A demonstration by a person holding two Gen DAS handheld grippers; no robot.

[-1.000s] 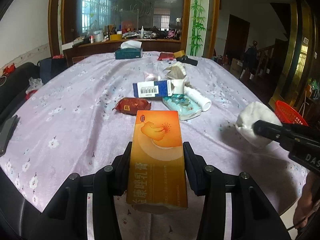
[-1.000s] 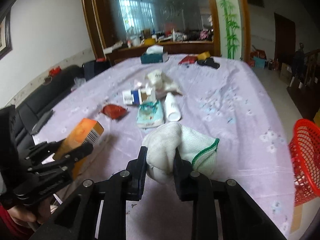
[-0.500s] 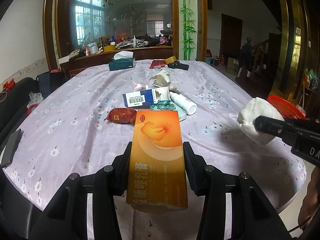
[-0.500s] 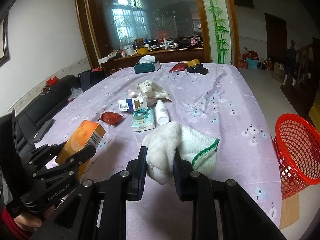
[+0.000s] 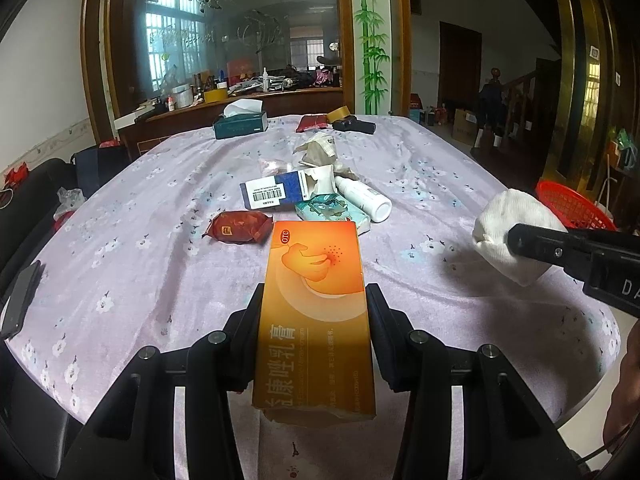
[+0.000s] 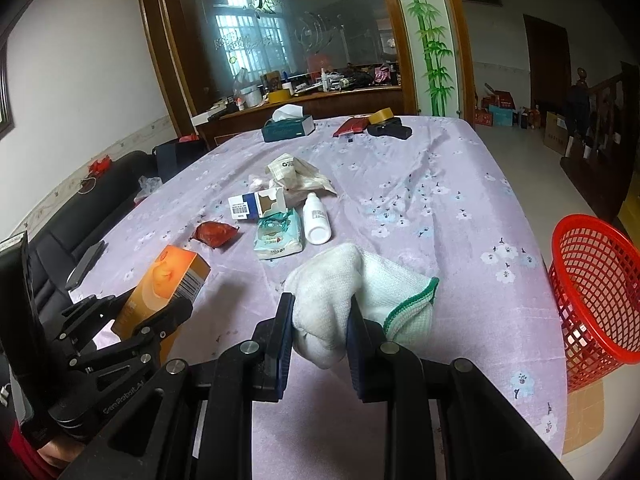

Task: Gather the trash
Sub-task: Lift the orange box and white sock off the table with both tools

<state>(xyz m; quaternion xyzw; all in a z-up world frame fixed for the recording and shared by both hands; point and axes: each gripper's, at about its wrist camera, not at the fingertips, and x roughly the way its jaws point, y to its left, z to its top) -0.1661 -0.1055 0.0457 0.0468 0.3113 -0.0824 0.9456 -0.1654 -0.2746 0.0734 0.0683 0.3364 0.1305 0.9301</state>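
While both grippers have drawn back and risen since a second ago, showing more of the bench point(image 5: 440, 184), the left gripper point(image 5: 314, 320) stays clamped on the orange box point(image 5: 316, 300) and the right gripper point(image 6: 320, 316) on the white cloth point(image 6: 332, 280). The red basket point(image 6: 592, 280) stands off the bench's right edge.

A flat orange cardboard box point(image 5: 316, 312) sits clamped lengthwise in the left tool point(image 5: 314, 344). A bunched white cloth with green trim point(image 6: 352, 300) is pinched in the right tool point(image 6: 320, 344), above the tabletop point(image 6: 420, 184).
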